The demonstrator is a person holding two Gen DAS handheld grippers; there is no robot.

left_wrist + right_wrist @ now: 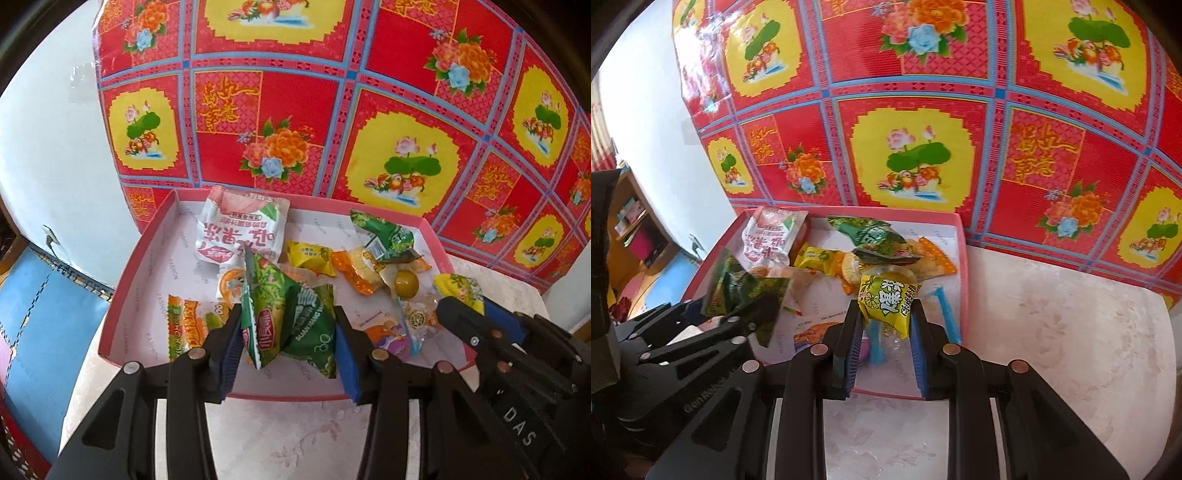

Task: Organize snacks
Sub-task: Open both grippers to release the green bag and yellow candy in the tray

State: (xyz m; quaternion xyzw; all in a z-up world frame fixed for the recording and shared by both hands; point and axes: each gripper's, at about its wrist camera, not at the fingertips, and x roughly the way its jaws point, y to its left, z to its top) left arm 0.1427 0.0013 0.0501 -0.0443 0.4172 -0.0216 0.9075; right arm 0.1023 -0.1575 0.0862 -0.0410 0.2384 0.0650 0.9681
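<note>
Holding over the tray: my left gripper pinches a green packet, right gripper a yellow packet. Both seem light, crinkly, slippery; grip mid-body.

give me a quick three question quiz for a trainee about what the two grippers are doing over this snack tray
1. True or false: the left gripper is shut on a green packet.
2. What does the right gripper hold? A) a yellow packet B) a white pouch C) nothing
3. Where do most snacks lie?

Key:
1. True.
2. A, the yellow packet.
3. In the pink tray, including the white pouch.
</note>
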